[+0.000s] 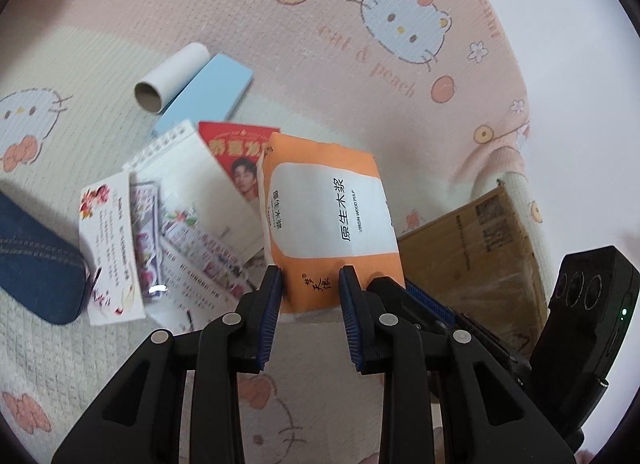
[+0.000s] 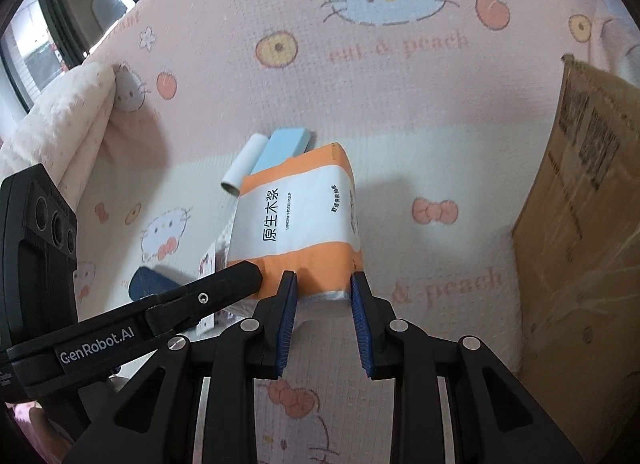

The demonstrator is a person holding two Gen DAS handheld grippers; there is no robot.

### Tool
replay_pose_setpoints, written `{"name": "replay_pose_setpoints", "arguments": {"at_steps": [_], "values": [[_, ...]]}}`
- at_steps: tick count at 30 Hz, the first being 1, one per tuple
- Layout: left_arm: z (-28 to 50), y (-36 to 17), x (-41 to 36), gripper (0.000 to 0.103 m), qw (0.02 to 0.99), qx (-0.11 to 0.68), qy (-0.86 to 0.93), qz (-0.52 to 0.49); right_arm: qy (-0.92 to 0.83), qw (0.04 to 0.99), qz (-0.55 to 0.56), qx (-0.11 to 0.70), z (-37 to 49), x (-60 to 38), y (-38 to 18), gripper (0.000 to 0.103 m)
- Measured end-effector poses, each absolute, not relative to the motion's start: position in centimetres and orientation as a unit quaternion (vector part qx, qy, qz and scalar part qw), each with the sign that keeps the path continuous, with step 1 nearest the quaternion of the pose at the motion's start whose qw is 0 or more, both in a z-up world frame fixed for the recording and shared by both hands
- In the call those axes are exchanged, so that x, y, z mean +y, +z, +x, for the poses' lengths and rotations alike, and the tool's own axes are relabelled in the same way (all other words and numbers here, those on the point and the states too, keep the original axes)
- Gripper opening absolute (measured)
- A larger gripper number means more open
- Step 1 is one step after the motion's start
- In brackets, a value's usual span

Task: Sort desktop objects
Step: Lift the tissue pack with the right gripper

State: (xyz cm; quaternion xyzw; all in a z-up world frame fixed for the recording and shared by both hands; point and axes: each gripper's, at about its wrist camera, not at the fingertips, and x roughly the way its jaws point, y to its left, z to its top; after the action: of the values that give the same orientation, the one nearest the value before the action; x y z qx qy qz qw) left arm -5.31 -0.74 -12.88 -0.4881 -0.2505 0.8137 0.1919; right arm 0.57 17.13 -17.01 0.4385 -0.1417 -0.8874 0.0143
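Left wrist view: I have the left gripper [image 1: 310,284] clamped on the near end of the orange tissue pack [image 1: 324,215], blue pads pressing its two sides. The pack is my landmark. It sits tilted, its far end raised over the pile of papers.

Right wrist view: the right gripper [image 2: 324,288] grips the same near end of the tissue pack [image 2: 296,219], pads touching the orange wrapper on both sides. The left gripper's black finger [image 2: 224,288] meets the pack just to the left of my right pads, so both grippers hold one pack.

Around the pack, left wrist view:
- Behind it and to its left, a red printed card [image 1: 236,151], partly covered by the pack.
- Left of it, a spiral notepad [image 1: 188,167] and loose printed leaflets [image 1: 112,248], overlapping.
- Far left, a dark denim case [image 1: 36,260].
- Beyond the pack, a light blue box [image 1: 204,95] with a cardboard tube [image 1: 168,77] touching its left side.
- Right of the pack, a brown cardboard box [image 1: 480,248], near but whether touching I cannot tell.

Everything lies on a pink cat-print cloth [image 1: 320,43].
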Motion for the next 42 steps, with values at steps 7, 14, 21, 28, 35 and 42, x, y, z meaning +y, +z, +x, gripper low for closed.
{"name": "replay_pose_setpoints", "arguments": {"at_steps": [7,14,21,28,35,42], "values": [[-3.6,-16.0,-1.0,0.031,0.192,-0.241,0.794,-0.523,-0.869,0.031,0.481,-0.113,1.4,15.9,-19.8,0.024],[-2.8,-18.0,-0.6,0.031,0.191,-0.21,0.791,-0.542,-0.838,0.041,0.532,-0.112,2.1,15.6,-23.0,0.024],[-2.0,-17.7,-0.5,0.031,0.191,-0.194,0.801,-0.534,-0.836,0.044,0.536,-0.107,2.5,15.5,-23.2,0.025],[-2.2,-16.3,-1.3,0.05,0.187,-0.213,0.802,-0.525,-0.842,0.025,0.518,-0.152,2.0,17.2,-22.5,0.048],[-3.5,-17.2,-1.6,0.053,0.188,-0.223,0.791,-0.539,-0.826,0.017,0.524,-0.205,0.8,18.7,-23.7,0.049],[-5.8,-17.8,-2.9,0.053,0.212,-0.267,0.759,-0.555,-0.834,0.027,0.524,-0.17,0.3,18.2,-23.6,0.055]]}}
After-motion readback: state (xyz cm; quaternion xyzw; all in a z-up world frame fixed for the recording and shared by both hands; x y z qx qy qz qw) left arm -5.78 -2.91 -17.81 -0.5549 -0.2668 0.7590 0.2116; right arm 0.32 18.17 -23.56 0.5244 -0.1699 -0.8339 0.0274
